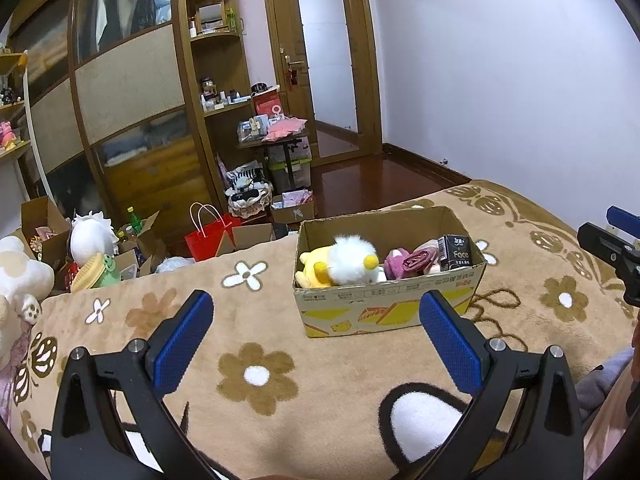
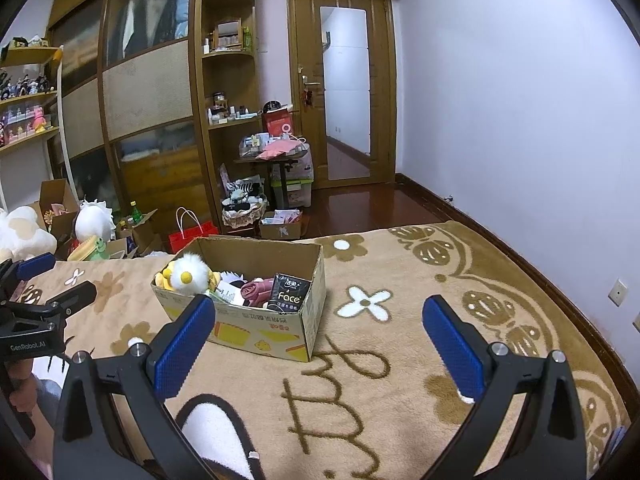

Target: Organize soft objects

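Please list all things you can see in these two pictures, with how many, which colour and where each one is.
cardboard box: 1, brown with yellow print, open, on the blanket
white and yellow plush toy: 1, in the box, at its left end
pink soft item: 1, rolled, in the middle of the box
black Face tissue pack: 1, in the box, at its right end
blanket: 1, beige with brown and white flowers, under the box
red paper bag: 1, white handles, on the floor past the blanket
green bottle: 1, among the open boxes at left
wooden door: 1, brown with a glass panel, far wall
left hand-held gripper: 1, black with blue pads, open, empty
right hand-held gripper: 1, black with blue pads, open, empty
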A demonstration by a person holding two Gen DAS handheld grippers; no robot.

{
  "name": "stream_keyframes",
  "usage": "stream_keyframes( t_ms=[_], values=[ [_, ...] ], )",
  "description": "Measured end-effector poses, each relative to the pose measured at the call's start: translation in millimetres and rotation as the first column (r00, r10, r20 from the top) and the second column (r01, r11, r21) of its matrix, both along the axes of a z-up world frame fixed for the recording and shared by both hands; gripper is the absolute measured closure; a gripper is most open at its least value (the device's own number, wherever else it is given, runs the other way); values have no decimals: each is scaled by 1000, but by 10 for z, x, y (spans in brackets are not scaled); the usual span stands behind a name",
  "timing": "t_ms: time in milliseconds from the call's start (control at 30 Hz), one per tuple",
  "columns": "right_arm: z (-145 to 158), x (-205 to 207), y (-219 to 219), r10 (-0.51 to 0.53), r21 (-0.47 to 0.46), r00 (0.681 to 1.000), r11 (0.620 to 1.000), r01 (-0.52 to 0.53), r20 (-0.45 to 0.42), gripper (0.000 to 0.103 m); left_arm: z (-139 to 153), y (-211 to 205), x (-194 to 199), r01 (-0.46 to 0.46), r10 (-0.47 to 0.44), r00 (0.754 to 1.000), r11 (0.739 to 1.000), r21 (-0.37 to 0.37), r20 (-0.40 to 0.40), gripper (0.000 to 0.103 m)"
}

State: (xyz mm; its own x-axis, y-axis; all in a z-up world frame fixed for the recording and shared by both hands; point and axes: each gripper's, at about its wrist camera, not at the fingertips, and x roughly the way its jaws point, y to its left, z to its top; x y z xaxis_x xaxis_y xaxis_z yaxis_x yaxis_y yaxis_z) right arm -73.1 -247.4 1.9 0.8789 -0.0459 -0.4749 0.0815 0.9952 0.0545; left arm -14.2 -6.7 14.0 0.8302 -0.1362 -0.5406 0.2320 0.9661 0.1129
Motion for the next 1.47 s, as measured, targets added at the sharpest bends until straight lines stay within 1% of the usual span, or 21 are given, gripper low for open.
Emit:
stream_keyframes(
  t_ms=[867,1267,1467],
  values=[
    [1,-1,-16,-2,1,1000,1000,2,-1,0,-30,-22,-1,4,-4,1000,1000,-5,-14,1],
    [1,2,-23,-3,2,1000,1000,3,-2,0,-49,-53,-4,6,-6,1000,1000,6,-19,1],
    [0,3,-26,-2,2,1000,1000,2,-2,0,-51,-42,6,8,-8,1000,1000,-7,-29,1]
  ],
)
